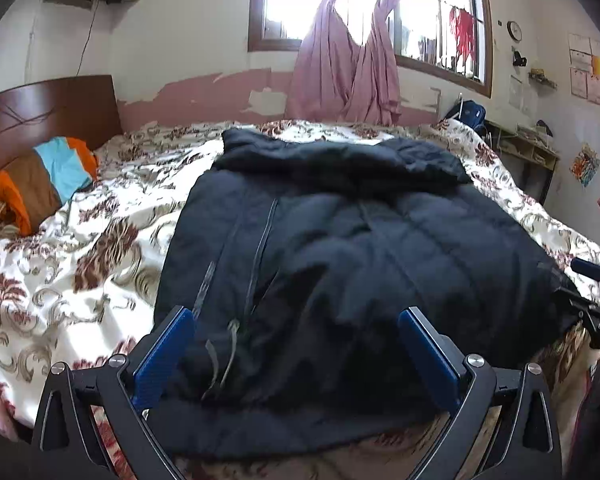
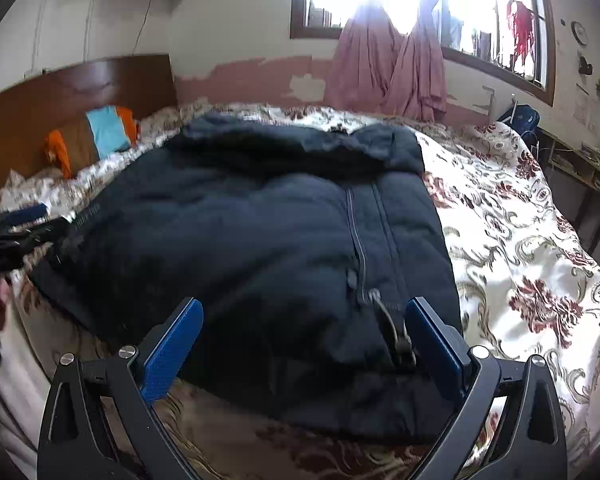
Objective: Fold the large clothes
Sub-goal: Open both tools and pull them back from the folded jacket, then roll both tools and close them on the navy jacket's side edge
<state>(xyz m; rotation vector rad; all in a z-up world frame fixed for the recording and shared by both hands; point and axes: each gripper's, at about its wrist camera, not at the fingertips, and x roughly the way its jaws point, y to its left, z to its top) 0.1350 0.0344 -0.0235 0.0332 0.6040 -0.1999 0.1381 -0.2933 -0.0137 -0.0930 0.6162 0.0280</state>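
Observation:
A large dark navy padded jacket (image 1: pixel 340 248) lies on the bed with its sides folded in and its hood at the far end; it also shows in the right wrist view (image 2: pixel 260 240). A zipper (image 2: pixel 360 248) runs down its front. My left gripper (image 1: pixel 296 320) is open, its blue pads apart over the jacket's near hem, holding nothing. My right gripper (image 2: pixel 304 312) is open over the near hem by the zipper pull, holding nothing. The right gripper shows at the right edge of the left wrist view (image 1: pixel 596 300), and the left gripper at the left edge of the right wrist view (image 2: pixel 24 224).
The bed has a floral cover (image 1: pixel 80 248) and a wooden headboard (image 1: pixel 40 112) at the left. An orange, brown and blue pillow (image 1: pixel 48 180) lies by the headboard. Pink curtains (image 1: pixel 340 72) hang at the window. A shelf unit (image 1: pixel 528 152) stands at the far right.

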